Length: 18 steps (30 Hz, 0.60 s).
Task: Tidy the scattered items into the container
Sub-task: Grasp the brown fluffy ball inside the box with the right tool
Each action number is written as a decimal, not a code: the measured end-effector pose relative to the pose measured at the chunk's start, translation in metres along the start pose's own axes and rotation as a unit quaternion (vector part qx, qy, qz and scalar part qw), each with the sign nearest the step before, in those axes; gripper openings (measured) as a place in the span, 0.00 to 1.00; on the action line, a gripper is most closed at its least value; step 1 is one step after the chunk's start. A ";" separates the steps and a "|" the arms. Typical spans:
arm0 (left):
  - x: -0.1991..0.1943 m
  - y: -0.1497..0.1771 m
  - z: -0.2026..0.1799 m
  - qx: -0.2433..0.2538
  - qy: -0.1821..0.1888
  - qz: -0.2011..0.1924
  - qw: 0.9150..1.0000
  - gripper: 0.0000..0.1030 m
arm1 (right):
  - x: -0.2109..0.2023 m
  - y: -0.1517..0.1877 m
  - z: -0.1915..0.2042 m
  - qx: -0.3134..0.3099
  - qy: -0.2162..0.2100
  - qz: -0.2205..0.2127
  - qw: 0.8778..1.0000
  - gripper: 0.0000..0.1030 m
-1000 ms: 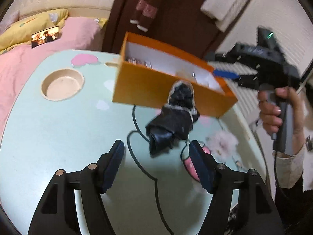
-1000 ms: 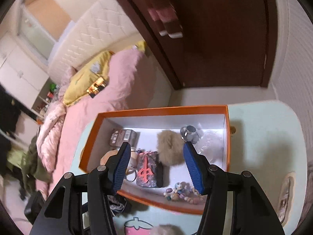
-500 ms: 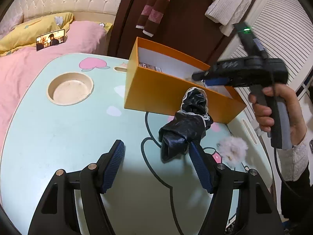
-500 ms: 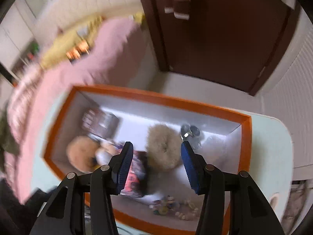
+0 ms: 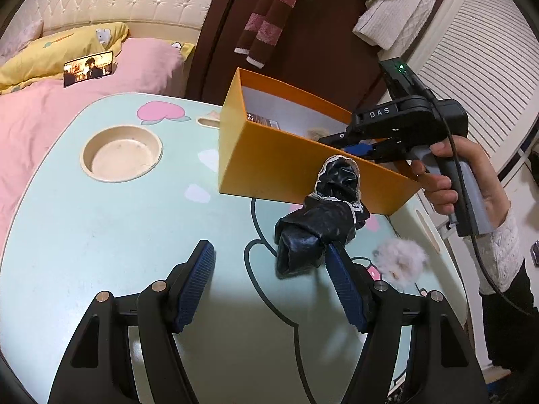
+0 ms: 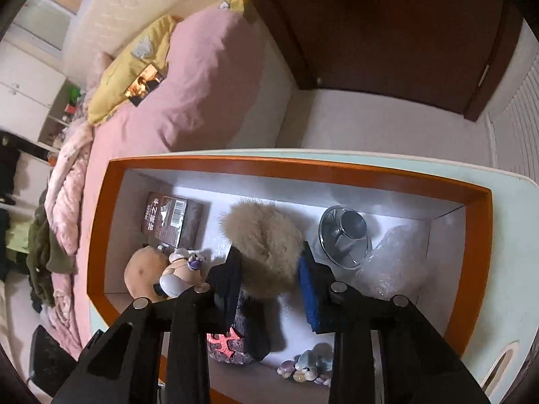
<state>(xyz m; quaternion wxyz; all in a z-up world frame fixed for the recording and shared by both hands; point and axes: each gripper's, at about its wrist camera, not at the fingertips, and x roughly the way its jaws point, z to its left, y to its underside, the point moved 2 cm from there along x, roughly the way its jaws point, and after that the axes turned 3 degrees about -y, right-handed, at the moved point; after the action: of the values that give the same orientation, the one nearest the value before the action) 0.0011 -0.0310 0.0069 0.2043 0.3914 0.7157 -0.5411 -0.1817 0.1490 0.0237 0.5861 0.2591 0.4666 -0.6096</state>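
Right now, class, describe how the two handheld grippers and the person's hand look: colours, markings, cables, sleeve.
The left gripper has black angular arms, silver screws and ribbed blue pads on its fingers. The right gripper matches; from the left wrist view its black body reads "DAS", with a green light, grey handle and black cable. The right hand is bare, with a white lacy cuff over a black sleeve.

- "DAS" in pale capitals on the black body of the right gripper (image 5: 362,149), over at 3 o'clock from the left wrist.
- brown packet (image 6: 173,219) in the orange box (image 6: 476,235): Chinese characters and a barcode, too small to read properly.
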 end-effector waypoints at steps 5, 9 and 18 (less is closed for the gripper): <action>-0.001 0.001 0.002 -0.001 0.000 -0.001 1.000 0.67 | -0.011 0.008 0.006 0.005 -0.016 -0.032 0.999 0.28; -0.001 0.000 0.004 -0.007 0.004 -0.002 1.000 0.67 | -0.037 0.014 0.022 -0.012 -0.052 -0.066 0.996 0.28; -0.004 -0.001 0.006 -0.013 0.017 -0.007 1.000 0.67 | -0.099 0.068 0.064 -0.092 -0.085 -0.119 0.985 0.28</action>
<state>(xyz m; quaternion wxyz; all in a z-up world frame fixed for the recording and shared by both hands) 0.0022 -0.0379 0.0081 0.1934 0.3928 0.7289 -0.5263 -0.0844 0.1485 0.1185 0.5681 0.0941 0.4971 -0.6491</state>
